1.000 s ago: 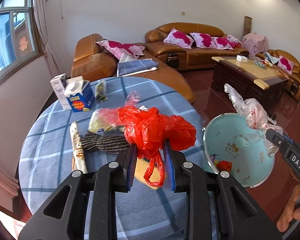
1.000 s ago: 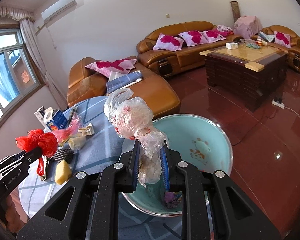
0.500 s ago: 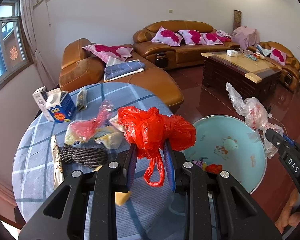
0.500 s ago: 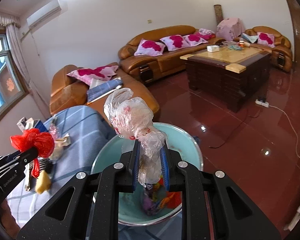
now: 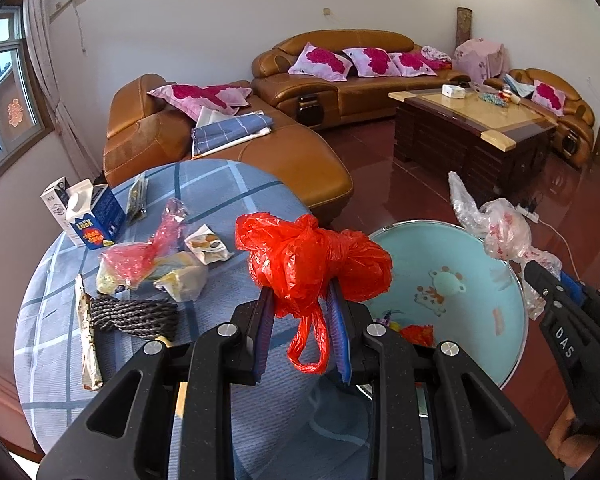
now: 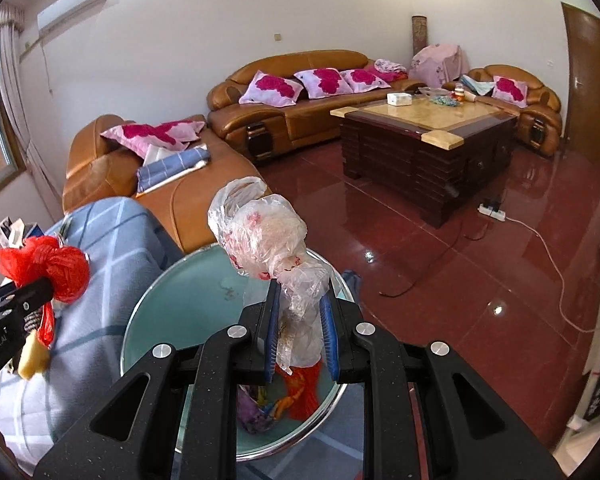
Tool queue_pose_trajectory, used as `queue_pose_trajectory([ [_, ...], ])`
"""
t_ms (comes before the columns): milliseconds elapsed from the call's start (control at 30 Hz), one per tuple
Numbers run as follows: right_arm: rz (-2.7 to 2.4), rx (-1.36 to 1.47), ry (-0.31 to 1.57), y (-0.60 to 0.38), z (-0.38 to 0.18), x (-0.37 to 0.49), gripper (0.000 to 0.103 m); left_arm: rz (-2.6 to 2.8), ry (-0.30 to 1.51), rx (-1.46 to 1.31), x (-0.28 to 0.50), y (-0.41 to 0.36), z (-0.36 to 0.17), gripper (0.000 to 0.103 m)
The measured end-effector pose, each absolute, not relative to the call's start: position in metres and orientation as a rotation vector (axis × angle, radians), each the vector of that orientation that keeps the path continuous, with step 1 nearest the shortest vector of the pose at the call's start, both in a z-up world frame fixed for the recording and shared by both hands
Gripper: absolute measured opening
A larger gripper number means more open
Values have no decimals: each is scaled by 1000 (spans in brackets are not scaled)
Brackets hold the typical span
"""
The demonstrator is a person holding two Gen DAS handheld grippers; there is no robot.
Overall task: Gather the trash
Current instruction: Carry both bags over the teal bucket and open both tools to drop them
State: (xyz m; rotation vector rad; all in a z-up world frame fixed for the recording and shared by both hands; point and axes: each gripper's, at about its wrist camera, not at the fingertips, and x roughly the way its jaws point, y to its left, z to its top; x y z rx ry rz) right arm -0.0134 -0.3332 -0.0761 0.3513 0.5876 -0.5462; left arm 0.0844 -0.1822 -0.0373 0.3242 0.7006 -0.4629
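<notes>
The left gripper [image 5: 302,334] is clamping a knotted red bag [image 5: 312,266] at the round table's [image 5: 52,360] edge, while the right gripper [image 6: 300,334] is pinching a clear plastic bag [image 6: 260,240] above the turquoise basin [image 6: 180,312]. Farther back, wrappers [image 5: 156,264] and a milk carton [image 5: 90,220] are lying on the blue checked cloth.

The right tongs [image 6: 300,330] pinch a clear plastic bag [image 6: 262,240] above the teal basin [image 6: 188,312]; left of the basin, the left tongs [image 6: 40,292] grip a red bag [image 6: 46,266].
</notes>
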Motion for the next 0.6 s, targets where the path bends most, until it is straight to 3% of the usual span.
queue_pose_trajectory([
  [600, -540, 364, 699, -340, -104, 2, 20, -485, 729, 383, 88, -219, -57, 26],
])
